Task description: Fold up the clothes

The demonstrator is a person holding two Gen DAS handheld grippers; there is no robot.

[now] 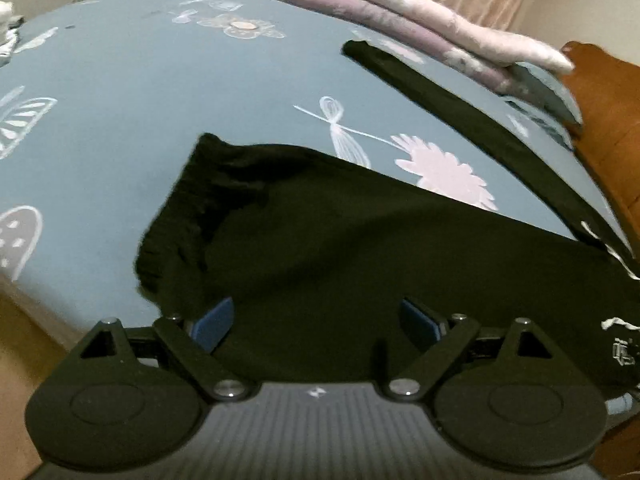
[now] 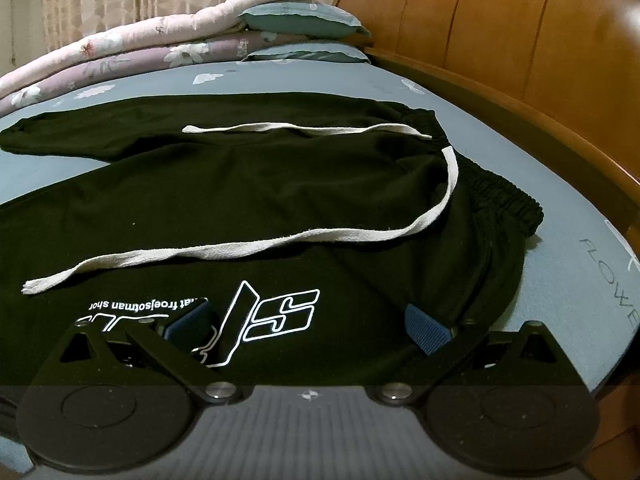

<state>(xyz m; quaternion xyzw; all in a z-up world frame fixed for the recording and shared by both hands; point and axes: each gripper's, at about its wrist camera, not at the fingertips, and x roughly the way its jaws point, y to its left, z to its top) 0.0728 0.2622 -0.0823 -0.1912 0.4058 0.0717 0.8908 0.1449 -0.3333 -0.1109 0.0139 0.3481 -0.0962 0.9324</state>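
Black trousers (image 1: 360,248) lie spread on a blue flower-print bed sheet (image 1: 120,100). The near leg's ribbed cuff (image 1: 176,216) points left; the far leg (image 1: 460,104) stretches toward the quilts. My left gripper (image 1: 320,320) is open, its blue pads low over the near leg's cloth. In the right wrist view the same trousers (image 2: 260,184) show an elastic waistband (image 2: 500,196), a white drawstring (image 2: 280,240) and a white logo (image 2: 276,320). My right gripper (image 2: 310,328) is open over the logo, holding nothing.
Folded pink and purple quilts (image 1: 400,12) lie along the far side, and pillows (image 2: 304,20) are stacked by them. A wooden headboard (image 2: 520,40) rises on the right. The bed's near edge (image 1: 60,300) drops to a wooden floor at the lower left.
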